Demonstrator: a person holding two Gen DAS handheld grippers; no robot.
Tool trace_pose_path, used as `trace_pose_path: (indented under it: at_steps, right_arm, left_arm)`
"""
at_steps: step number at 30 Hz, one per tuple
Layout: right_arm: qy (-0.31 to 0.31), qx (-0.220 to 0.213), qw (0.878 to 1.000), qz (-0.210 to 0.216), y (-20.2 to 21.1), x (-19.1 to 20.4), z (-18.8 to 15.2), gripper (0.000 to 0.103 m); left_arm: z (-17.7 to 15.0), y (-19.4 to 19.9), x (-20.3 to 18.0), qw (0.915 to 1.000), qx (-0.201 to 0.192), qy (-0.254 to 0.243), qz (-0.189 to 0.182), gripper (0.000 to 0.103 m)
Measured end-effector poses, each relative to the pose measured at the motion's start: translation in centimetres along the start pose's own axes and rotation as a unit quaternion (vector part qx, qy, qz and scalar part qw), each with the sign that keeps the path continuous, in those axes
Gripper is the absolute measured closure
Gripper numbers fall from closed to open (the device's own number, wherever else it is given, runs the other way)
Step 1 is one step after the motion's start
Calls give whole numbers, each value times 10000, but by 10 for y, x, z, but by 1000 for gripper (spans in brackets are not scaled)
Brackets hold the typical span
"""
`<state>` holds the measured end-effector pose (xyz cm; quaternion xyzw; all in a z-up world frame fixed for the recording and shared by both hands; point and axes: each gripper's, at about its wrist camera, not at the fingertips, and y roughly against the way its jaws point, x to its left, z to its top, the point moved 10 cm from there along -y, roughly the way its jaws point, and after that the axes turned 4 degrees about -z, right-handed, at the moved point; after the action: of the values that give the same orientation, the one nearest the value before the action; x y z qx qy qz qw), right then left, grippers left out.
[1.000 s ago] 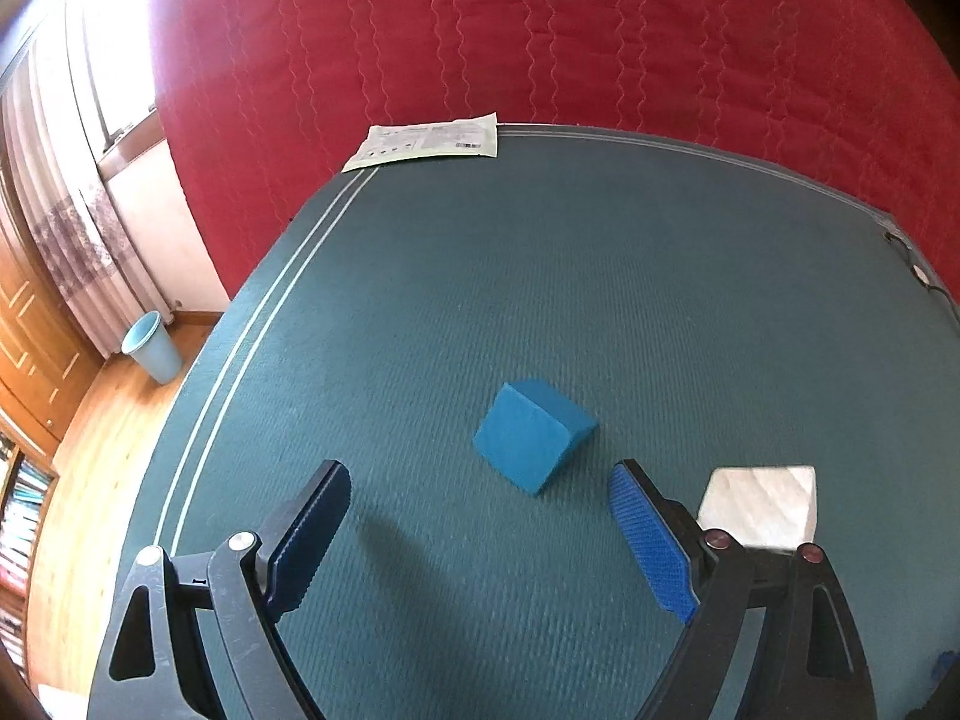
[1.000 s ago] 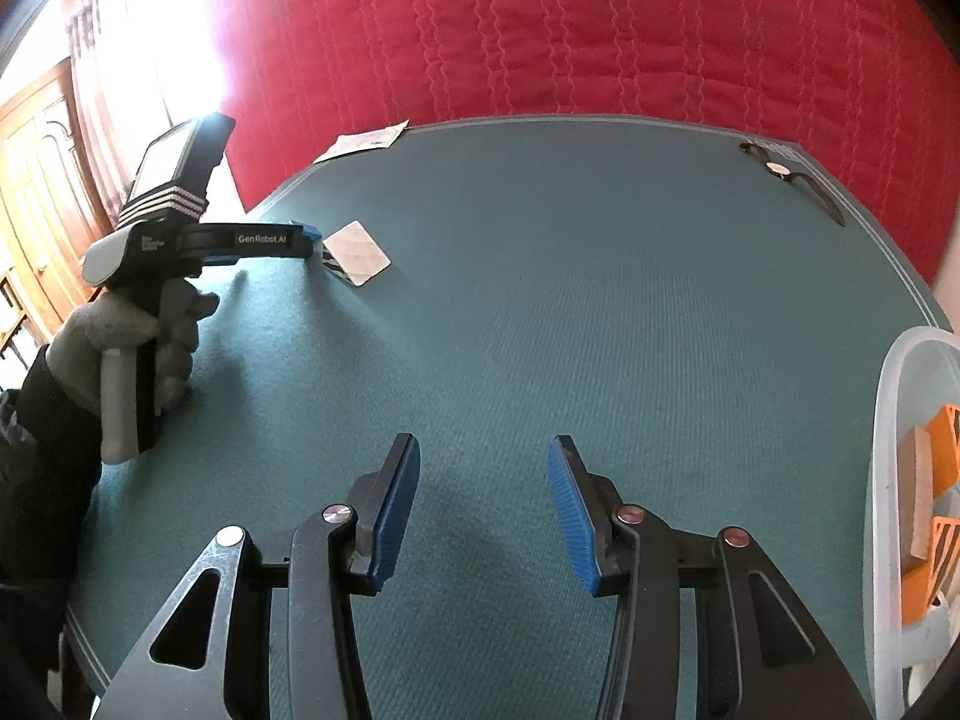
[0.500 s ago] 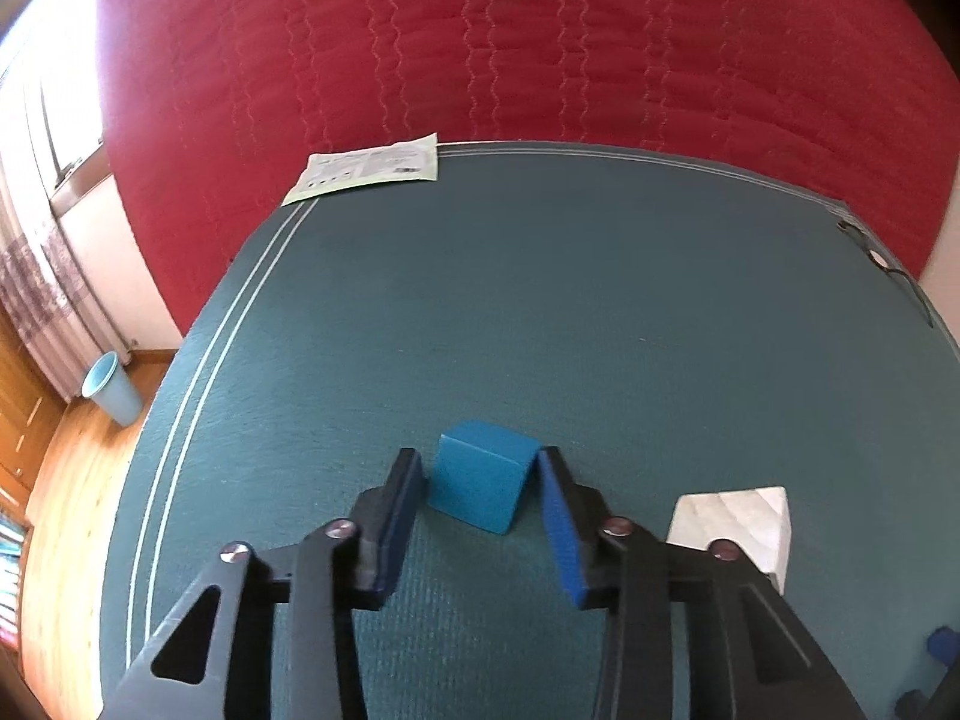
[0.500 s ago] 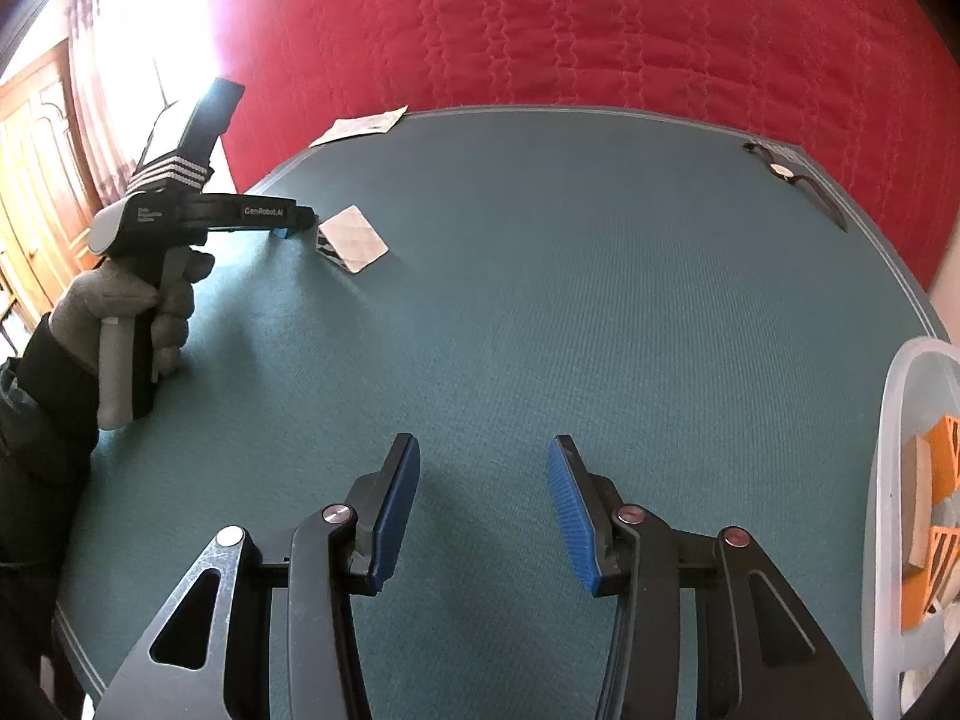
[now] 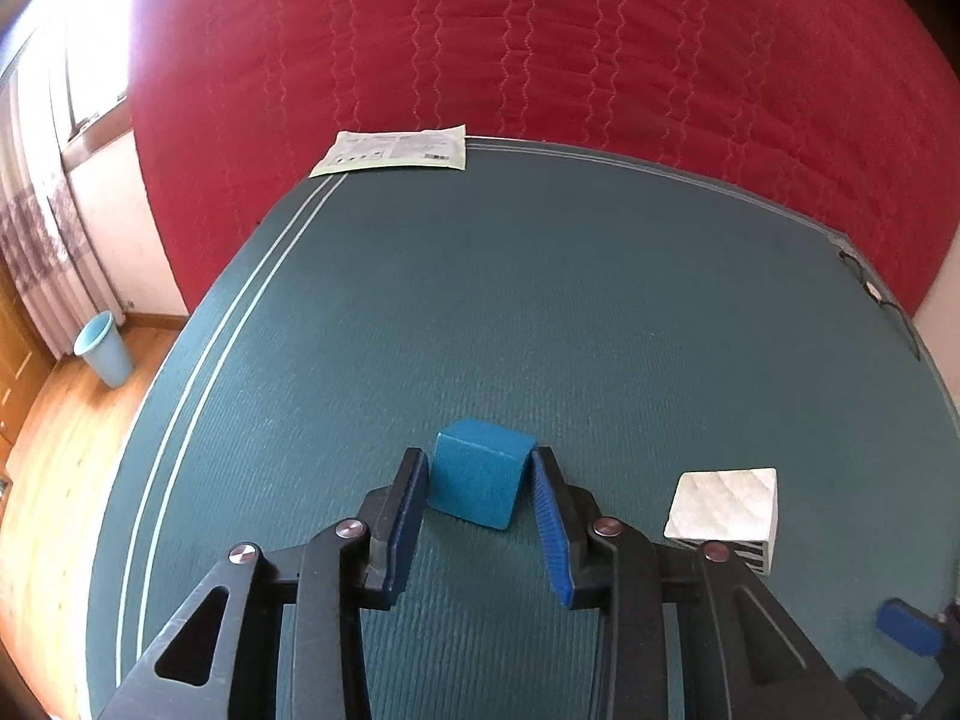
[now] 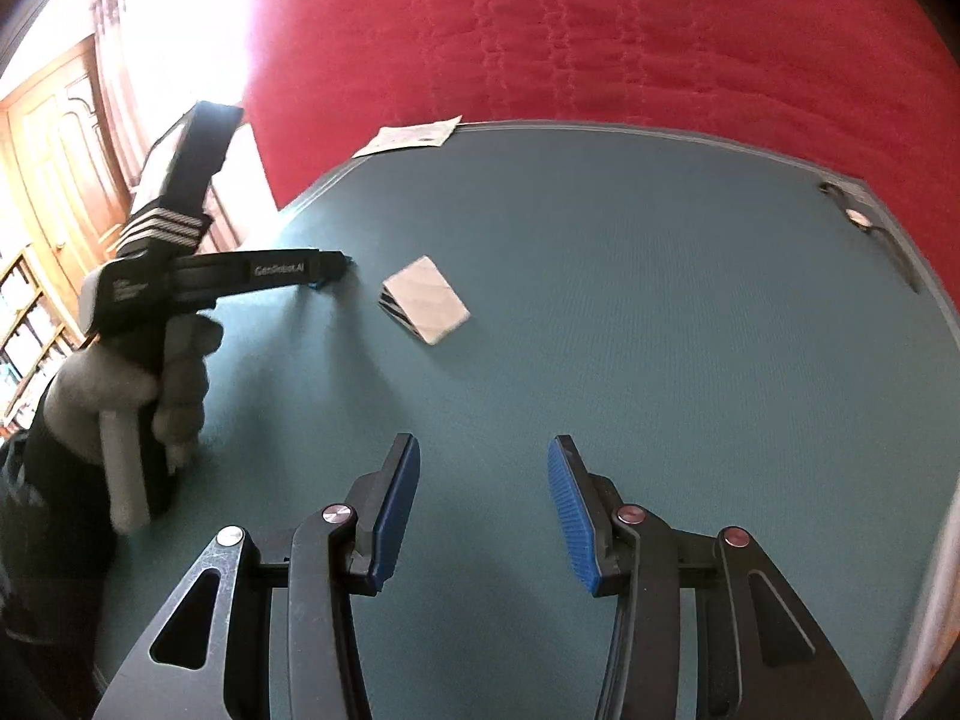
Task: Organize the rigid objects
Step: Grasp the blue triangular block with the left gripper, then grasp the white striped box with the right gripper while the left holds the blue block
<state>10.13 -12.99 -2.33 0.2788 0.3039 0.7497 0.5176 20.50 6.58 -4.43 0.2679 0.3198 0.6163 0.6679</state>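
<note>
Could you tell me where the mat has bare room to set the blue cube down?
Bare: the wide mat between the leaflet and the blue cube. Crowded: near the white block beside the left gripper.

Solid blue cube; white cube with black-striped side; teal ribbed mat, white edge lines; red quilted cover, wavy stitching; ribbed blue pads.

left gripper jaws clamp blue cube | white block right, apart
</note>
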Motion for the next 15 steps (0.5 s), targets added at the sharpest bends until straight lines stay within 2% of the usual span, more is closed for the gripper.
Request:
trace_pose_path:
  at_steps: [10, 15]
  right_arm:
    - [152, 52, 9998, 155, -43, 23, 39, 57]
    - [488, 17, 9987, 148, -59, 38, 55, 57]
  left_arm:
    - [5, 11, 3, 9998, -188, 117, -3, 67]
    - [5, 12, 2, 9997, -221, 110, -33, 67]
